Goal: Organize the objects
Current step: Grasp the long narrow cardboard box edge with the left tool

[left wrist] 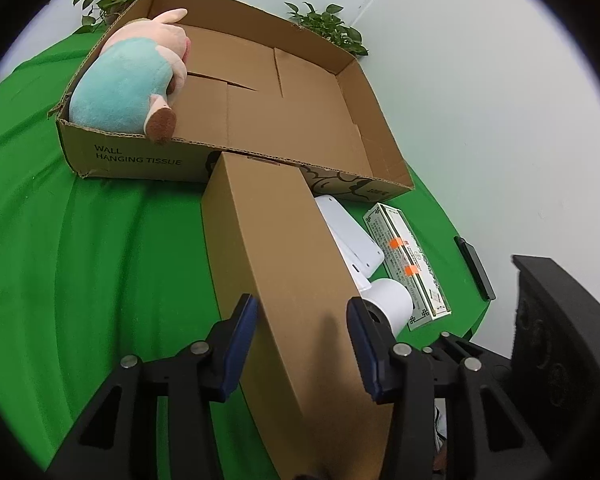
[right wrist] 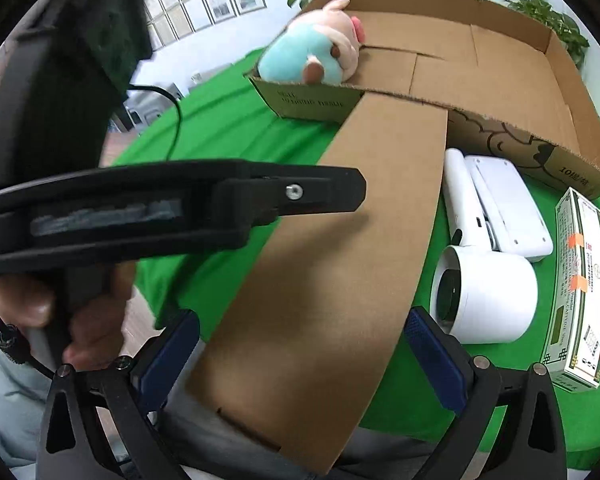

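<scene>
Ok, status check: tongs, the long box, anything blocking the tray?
Left tongs and right tongs open, straddling long cardboard box. Far end against cardboard tray. Plush pig in tray corner; hair dryer alongside.

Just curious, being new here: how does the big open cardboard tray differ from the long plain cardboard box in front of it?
The big open cardboard tray is open-topped, showing its floor; the long plain cardboard box looks closed. The tray is wide and shallow; the box is narrow and long. The tray has printed text and holds a plush toy; the box's visible faces are unprinted. Both are brown cardboard on the green cloth.
</scene>
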